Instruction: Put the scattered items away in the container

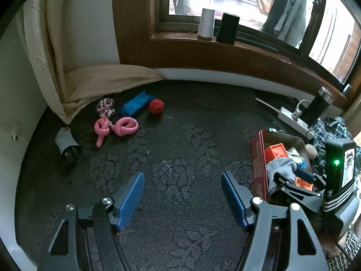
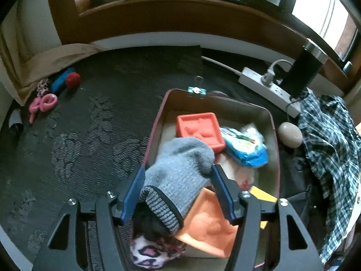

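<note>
A dark patterned mat (image 1: 180, 140) was seen to cover the floor below a wooden window sill. At its right side a red-walled container (image 2: 155, 122) was found partly filled: two orange moulded blocks (image 2: 198, 128), a blue packet (image 2: 246, 149) and a leopard-print soft item (image 2: 149, 253) were already lodged inside.

Over the container the right gripper (image 2: 178, 180) was positioned, with a grey knitted glove (image 2: 180, 169) between its blue pads. The pads appeared close beside the glove rather than pressed into it, so the glove was judged to be released and resting on the contents. The left gripper (image 1: 182, 198) was held wide apart over bare mat, with nothing between its fingers.

The work was judged roughly half done. Well apart from the container, near the far left corner, a cluster was left: a blue block (image 1: 135, 103), a red ball (image 1: 156, 106), pink foam curlers (image 1: 121, 127), a leopard-print scrunchie (image 1: 105, 107) and a grey cylinder (image 1: 66, 143) lying on its side. A beige egg-shaped object (image 2: 290, 134) lay just beside the container's right wall.
</note>
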Available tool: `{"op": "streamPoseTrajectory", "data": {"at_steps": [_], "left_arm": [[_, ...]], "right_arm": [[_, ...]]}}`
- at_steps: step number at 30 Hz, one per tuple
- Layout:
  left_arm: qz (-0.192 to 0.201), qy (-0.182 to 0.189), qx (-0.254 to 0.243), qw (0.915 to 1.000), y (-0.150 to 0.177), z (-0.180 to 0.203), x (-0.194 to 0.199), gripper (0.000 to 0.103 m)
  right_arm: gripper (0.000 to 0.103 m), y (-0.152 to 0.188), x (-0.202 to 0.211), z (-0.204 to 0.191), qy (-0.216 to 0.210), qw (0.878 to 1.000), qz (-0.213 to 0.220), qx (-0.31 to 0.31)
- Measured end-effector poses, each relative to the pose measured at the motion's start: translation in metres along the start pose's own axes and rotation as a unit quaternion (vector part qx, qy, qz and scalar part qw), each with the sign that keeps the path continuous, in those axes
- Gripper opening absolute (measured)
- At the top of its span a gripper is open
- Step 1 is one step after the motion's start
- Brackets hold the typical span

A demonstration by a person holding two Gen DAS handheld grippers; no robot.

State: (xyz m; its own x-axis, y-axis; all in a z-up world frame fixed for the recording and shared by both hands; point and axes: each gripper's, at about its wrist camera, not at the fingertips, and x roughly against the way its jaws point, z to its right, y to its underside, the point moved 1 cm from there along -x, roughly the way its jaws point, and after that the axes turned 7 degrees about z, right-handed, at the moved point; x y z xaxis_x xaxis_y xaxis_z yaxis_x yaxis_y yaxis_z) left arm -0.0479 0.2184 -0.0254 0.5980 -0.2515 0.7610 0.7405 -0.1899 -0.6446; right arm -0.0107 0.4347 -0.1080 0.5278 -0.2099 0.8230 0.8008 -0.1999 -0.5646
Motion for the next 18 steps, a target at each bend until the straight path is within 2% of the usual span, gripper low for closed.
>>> {"op": "streamPoseTrajectory", "data": {"at_steps": [6, 18], "left_arm": [[-0.001, 0.003, -0.004, 1.0, -0.001, 0.002, -0.001, 0.072], [-0.004, -0.006, -0.006, 1.0, -0.004, -0.01, -0.003, 0.072]], "right_arm": [[0.069, 0.013, 0.001, 0.021, 0.015, 1.0, -0.006, -0.018], [0.069, 0.012, 0.011, 0.028, 0.033, 0.998, 0.005, -0.056]]}}
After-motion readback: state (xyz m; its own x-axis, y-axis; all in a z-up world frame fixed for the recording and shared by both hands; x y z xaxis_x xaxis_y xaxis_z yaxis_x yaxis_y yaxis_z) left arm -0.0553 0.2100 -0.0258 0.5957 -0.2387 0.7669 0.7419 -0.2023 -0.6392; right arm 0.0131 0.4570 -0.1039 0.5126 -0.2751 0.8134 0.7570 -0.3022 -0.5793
